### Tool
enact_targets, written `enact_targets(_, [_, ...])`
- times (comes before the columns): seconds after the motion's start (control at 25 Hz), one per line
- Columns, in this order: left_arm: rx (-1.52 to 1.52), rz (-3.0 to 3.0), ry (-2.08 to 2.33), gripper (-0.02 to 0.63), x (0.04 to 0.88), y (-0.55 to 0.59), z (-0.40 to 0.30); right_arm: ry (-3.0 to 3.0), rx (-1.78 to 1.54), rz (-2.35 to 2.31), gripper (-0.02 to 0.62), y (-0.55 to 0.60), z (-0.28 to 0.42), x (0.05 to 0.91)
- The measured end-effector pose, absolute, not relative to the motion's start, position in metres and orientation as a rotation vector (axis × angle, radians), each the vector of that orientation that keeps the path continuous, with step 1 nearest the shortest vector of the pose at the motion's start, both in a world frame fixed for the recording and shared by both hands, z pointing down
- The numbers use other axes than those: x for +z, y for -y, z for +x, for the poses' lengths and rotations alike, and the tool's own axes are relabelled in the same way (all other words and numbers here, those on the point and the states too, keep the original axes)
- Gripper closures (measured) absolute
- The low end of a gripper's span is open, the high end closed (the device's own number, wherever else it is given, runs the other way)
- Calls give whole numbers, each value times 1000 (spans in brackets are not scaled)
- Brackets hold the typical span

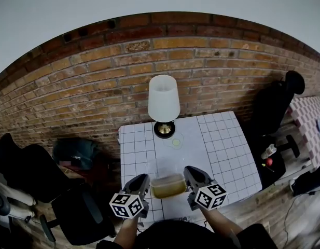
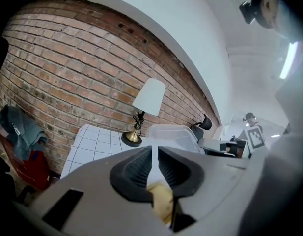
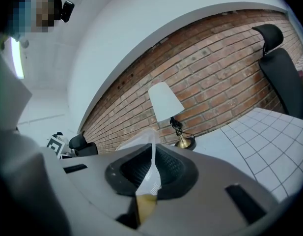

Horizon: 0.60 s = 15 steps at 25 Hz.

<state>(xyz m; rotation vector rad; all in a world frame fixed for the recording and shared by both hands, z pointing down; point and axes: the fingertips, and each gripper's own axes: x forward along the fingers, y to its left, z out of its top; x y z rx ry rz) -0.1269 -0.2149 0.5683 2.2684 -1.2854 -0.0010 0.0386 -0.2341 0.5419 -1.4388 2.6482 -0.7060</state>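
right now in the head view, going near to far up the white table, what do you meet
clear container with yellowish contents → small clear round item → lamp → brick wall

Tabletop (image 1: pixel 227 149) lies open left and right of the container (image 1: pixel 168 185), while the lamp (image 1: pixel 164 105) and a small clear lid (image 1: pixel 176 141) stand beyond it.

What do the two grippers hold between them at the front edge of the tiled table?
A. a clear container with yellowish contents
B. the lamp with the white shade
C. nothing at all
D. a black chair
A: the left gripper and the right gripper each have their fingers shut on a wall of the clear container, one at each end.
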Motion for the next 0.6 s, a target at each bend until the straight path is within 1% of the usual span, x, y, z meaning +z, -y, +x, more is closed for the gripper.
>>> enact_targets(0.6, [-149, 2382, 1324, 569, 504, 220, -130, -2585, -529, -1381, 577, 233, 39, 480])
